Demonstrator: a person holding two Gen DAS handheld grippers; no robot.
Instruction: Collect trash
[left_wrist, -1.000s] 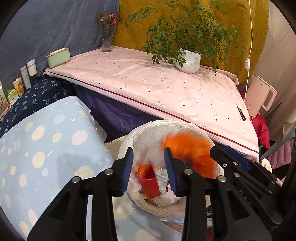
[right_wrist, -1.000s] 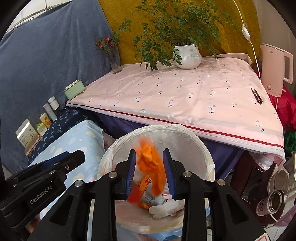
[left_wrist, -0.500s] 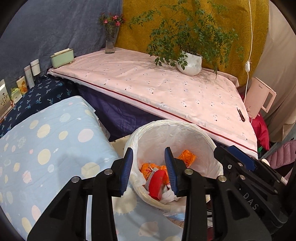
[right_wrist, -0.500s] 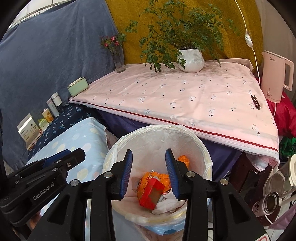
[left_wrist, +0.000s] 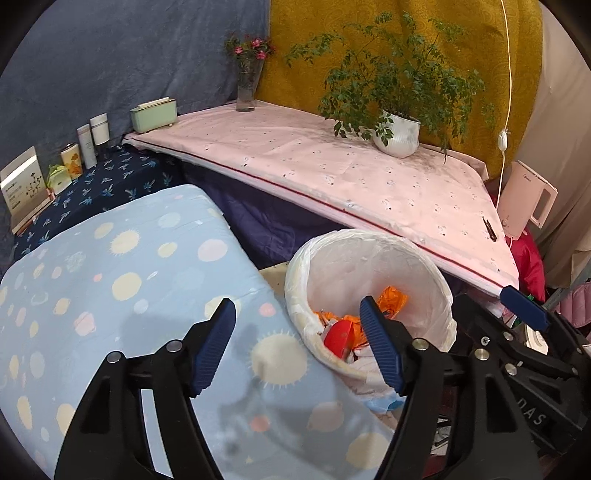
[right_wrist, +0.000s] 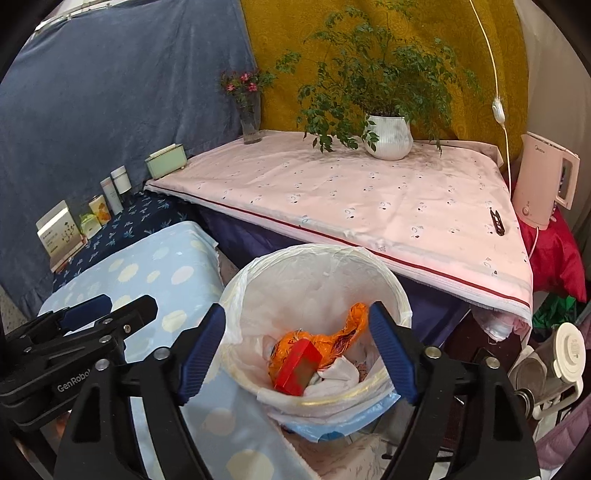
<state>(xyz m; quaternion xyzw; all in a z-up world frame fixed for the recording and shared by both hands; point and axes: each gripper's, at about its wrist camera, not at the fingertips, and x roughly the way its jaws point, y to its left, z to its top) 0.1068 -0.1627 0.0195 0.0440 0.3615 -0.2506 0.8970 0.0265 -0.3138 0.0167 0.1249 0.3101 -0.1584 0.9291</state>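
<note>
**Trash dropped in the bin; both grippers empty**

An orange crumpled plastic wrapper (right_wrist: 334, 338) and a small red cardboard box (right_wrist: 298, 371) are seen lying inside the round white-lined waste bin (right_wrist: 391, 295), on top of white paper scraps. The right gripper (right_wrist: 297, 350) is held above the bin, its jaws just opened wide, nothing between them. The left gripper (left_wrist: 297, 345) is likewise spread apart and empty, over the blue dotted cushion (left_wrist: 110, 280) beside the bin. No further trash is visible on the pink tablecloth (right_wrist: 369, 195), so collection is judged nearly or fully done.

"GenRobot" on left claw (right_wrist: 74, 325), "DAS" on right claw (left_wrist: 524, 369)
</note>
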